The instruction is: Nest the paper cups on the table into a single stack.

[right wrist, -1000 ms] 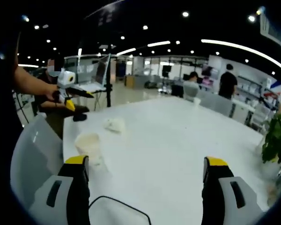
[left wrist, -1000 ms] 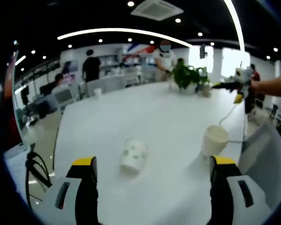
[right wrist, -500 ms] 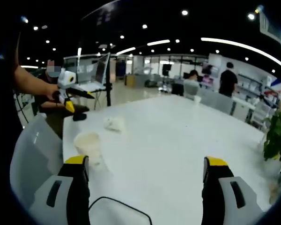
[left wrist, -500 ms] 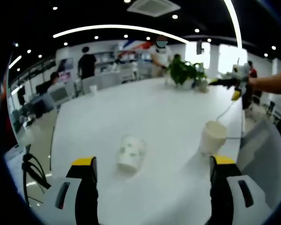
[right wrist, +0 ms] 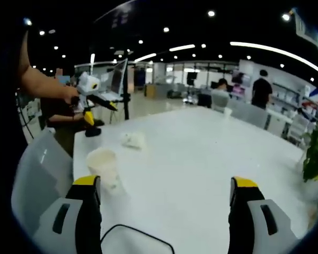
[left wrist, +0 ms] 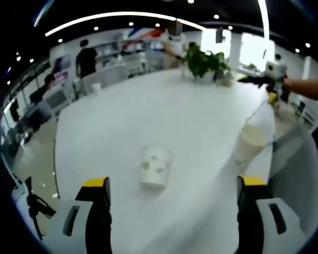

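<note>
My left gripper (left wrist: 169, 198) and right gripper (right wrist: 164, 198) hang wide apart, empty — lined up to straddle the tipped cup (left wrist: 155, 167); the upright cup (left wrist: 249, 143) stands near the table (left wrist: 148, 111) edge.

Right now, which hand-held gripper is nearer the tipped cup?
The left hand-held gripper. The tipped cup lies just ahead, between its jaws; from the right hand-held gripper it lies farther off, beyond the upright cup.

Far cup (right wrist: 132, 139) blurred (print illegible), plant (right wrist: 317, 153) cut by edge
</note>
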{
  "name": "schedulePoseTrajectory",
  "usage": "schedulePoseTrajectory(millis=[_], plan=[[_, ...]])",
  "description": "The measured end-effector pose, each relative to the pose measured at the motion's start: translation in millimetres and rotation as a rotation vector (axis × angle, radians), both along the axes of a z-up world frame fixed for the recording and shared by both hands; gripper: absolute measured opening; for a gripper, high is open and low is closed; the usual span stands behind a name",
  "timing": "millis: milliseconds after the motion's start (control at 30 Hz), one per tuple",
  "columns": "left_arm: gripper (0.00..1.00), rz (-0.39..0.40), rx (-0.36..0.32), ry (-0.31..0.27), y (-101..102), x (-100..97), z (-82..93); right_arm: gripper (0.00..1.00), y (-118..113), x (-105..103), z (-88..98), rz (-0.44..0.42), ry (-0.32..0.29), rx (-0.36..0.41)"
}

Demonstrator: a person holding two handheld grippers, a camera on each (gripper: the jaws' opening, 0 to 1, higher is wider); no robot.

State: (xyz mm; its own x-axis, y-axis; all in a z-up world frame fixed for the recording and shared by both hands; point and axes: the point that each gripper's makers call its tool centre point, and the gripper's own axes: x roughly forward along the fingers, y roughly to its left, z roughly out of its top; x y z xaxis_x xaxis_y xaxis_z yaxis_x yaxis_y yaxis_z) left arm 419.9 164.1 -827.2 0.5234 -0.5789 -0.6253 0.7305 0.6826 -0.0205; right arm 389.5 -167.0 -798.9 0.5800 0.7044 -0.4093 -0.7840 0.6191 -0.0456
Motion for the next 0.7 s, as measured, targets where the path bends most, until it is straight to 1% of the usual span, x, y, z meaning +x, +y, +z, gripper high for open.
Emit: schedulePoseTrajectory(millis=[167,267,300,367,433,567,667,700], plan=[[0.98,-0.007,-0.002,0.024,-5.4,9.0,-1.3,1.00,-0.7,-1.4,-2.9,-0.004,0.007,-0.002],[0.97,-0.036,0.034,0.039,-10.6,16.5,-4.6,1.00,-1.8,-2.0,-4.2,-0.008,0.013,0.004],[0.97,-0.042,0.053,0.052,-10.7,19.5,-7.3,1.00,-3.0,-2.0,-6.4,-0.008,0.016,0.001],[0.97,-0.043,0.078,0.078,-6.9,27.4,-13.0,1.00,-3.3,-2.8,-8.1,-0.009,0.020,0.001],[0.97,-0.039,0.090,0.092,-5.0,32.9,-16.5,1.00,-2.9,-3.6,-9.5,-0.009,0.023,0.002],[0.97,-0.041,0.112,0.110,-4.1,46.1,-16.4,1.00,-0.5,-4.1,-11.5,-0.004,0.030,0.001],[0.92,-0.050,0.138,0.123,-5.2,53.8,-16.6,1.00,0.3,-4.0,-13.4,-0.002,0.032,-0.002],[0.93,-0.045,0.149,0.122,-5.1,58.4,-16.5,1.00,0.4,-3.6,-13.6,-0.003,0.033,0.000]])
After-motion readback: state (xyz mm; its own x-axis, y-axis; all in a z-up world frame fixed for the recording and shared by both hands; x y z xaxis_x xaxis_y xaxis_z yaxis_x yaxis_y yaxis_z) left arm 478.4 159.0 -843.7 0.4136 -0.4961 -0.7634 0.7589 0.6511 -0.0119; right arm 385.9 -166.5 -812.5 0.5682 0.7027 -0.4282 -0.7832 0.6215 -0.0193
